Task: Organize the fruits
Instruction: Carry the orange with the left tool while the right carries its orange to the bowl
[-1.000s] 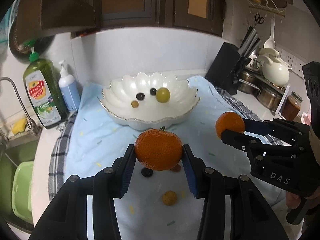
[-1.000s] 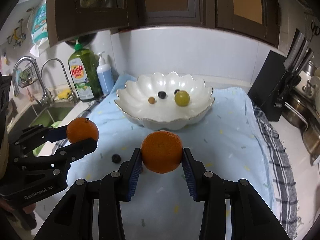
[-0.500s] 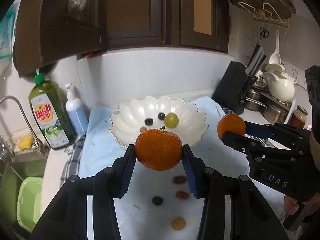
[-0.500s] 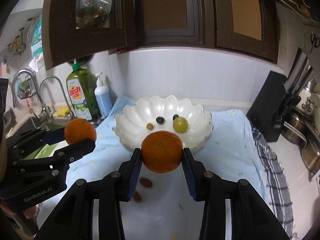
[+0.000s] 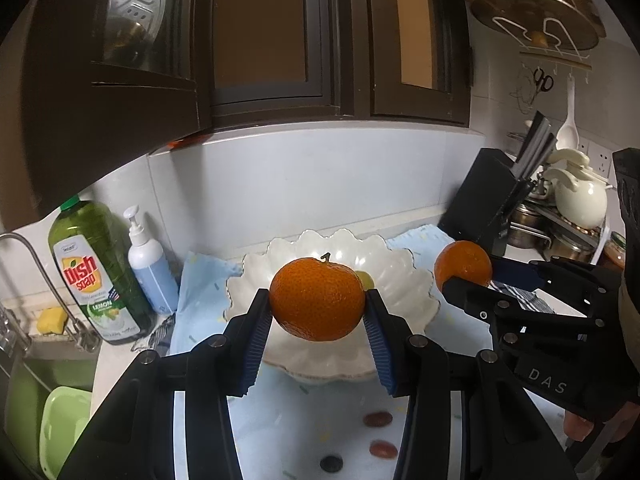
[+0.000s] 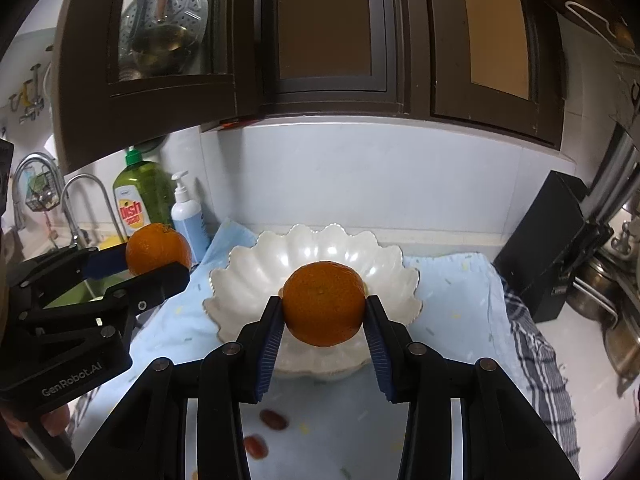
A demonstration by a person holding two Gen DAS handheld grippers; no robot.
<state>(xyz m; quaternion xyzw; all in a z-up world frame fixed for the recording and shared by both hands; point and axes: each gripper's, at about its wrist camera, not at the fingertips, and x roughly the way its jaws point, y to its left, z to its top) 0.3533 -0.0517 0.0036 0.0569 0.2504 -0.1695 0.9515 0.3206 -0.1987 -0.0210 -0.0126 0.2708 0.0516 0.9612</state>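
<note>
Each hand-held gripper, left [image 5: 318, 312] and right [image 6: 324, 312], clamps a round orange mandarin [image 5: 318, 299] [image 6: 324, 304]; released together above the scalloped white ceramic bowl [image 5: 416, 280], they could collide and bounce out.

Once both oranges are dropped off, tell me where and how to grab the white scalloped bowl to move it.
Probably take the white bowl by its scalloped rim, one finger inside and one outside the wall, coming from above at the near edge. The rim flares outward and the wall looks thin, so the fingers can straddle it; the body is likely too wide to span. Right now each gripper is shut on an orange.
</note>
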